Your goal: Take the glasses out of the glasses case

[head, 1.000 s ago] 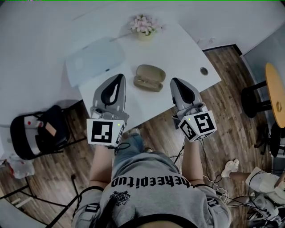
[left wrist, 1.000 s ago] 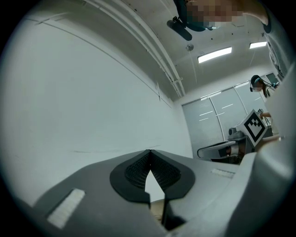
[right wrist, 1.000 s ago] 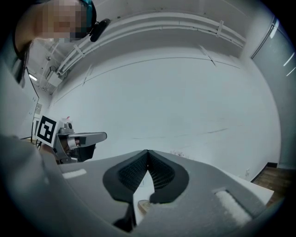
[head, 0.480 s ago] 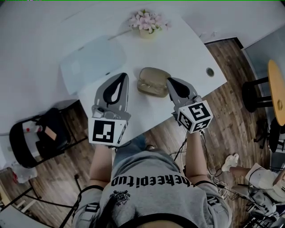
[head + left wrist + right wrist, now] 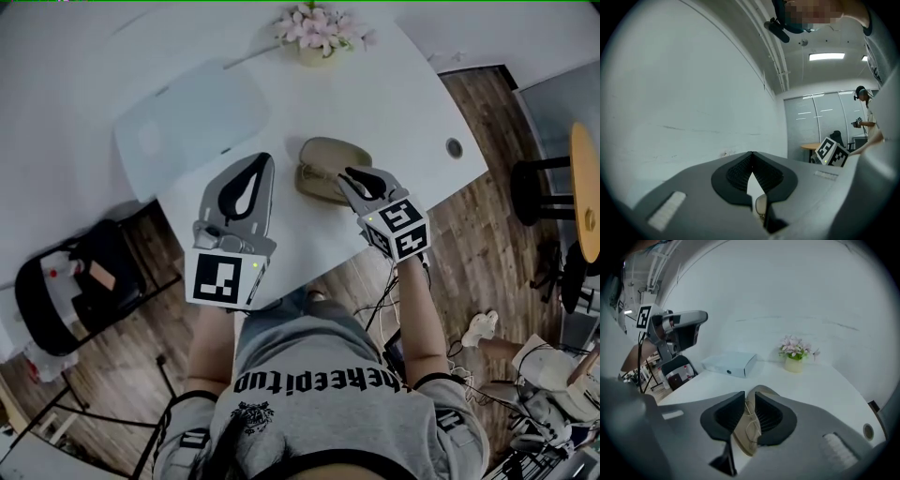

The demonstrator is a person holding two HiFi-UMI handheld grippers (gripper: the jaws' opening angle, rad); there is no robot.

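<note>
Right gripper (image 5: 750,397): my jaws are part open, just been opening. The tan oval hard-shell glasses case (image 5: 746,437) shows in the gap between my ribbed black pads (image 5: 729,416). Can't tell if either pad touches it, and I'm not clamped on anything.

Case sits on the white smooth table (image 5: 394,103), near the front edge, lid open. In the head view its long axis runs roughly left-right across the table, with the lid hinged up on the far side, toward the flowers. My right gripper is over its right end, so in the right gripper view the long axis runs away along the jaw gap.

Thin wire-frame glasses (image 5: 753,426) lie inside the case along the same axis. I can't make out the lens detail.

Left gripper (image 5: 751,154): jaws closed, tips meeting, nothing between them. It's above the table, left of the case and apart from it.

Also on the table: a flat pale-blue rounded box (image 5: 192,127) at far left and a small cream pot of pink flowers (image 5: 319,33) at the far edge.
</note>
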